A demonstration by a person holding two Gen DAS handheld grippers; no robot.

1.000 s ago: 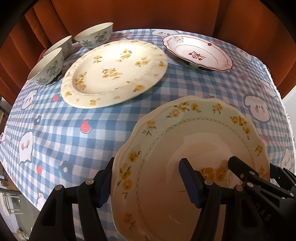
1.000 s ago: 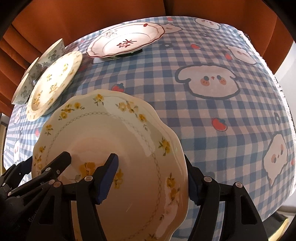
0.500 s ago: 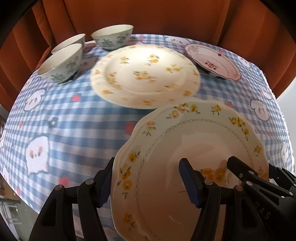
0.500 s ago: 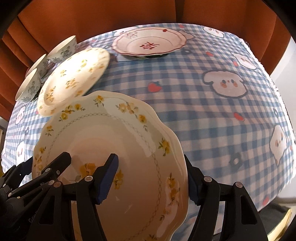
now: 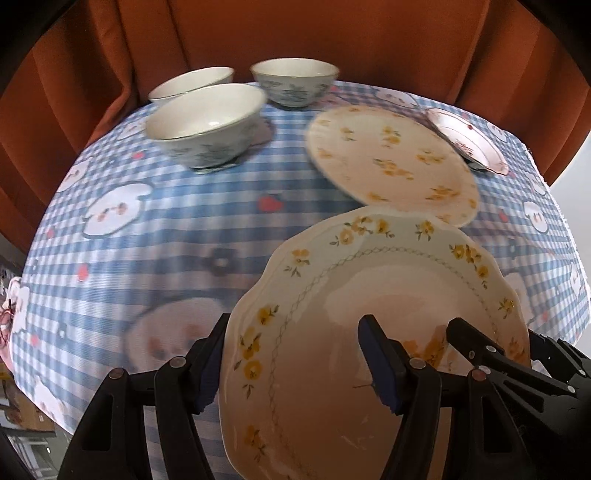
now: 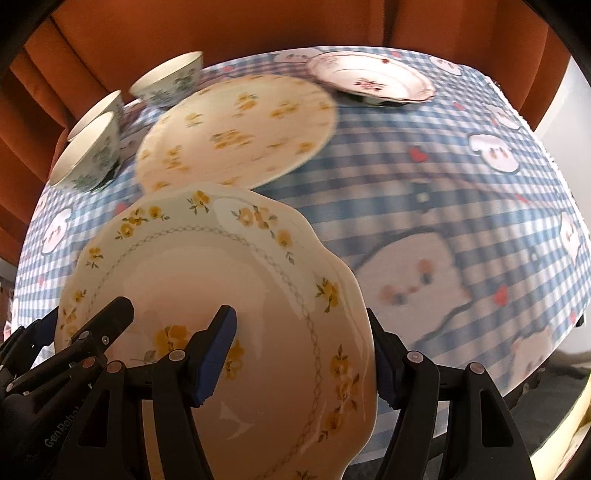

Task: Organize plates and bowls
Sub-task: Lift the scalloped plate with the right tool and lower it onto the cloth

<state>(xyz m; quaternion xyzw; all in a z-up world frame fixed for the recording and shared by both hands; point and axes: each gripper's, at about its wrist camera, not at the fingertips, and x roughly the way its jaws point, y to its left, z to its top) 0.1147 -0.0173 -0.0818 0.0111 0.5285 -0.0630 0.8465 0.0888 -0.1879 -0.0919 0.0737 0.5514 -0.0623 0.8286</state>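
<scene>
A scalloped plate with yellow flowers (image 5: pixel 388 280) (image 6: pixel 207 280) hangs tilted above the table, carried between both grippers. My left gripper (image 5: pixel 295 354) is shut on its left rim, one finger under the edge and one pad on the inner face. My right gripper (image 6: pixel 301 354) is shut on the opposite rim in the same way. Each gripper's fingers also show in the other view: right fingers (image 5: pixel 476 343), left fingers (image 6: pixel 107 325). Beyond lies a flat yellow-flowered plate (image 5: pixel 391 158) (image 6: pixel 236 129).
Three green-patterned bowls (image 5: pixel 207 122) (image 5: pixel 192 83) (image 5: pixel 295 79) stand at the far left. A red-patterned plate (image 5: pixel 469 140) (image 6: pixel 369 79) sits far right. A blue checked cloth (image 5: pixel 184 240) covers the table, with an orange curtain (image 5: pixel 295 33) behind.
Both grippers have carried the scalloped plate to the left across the table, closer to the bowls and the flat plate. The grip on the plate looks unchanged.
</scene>
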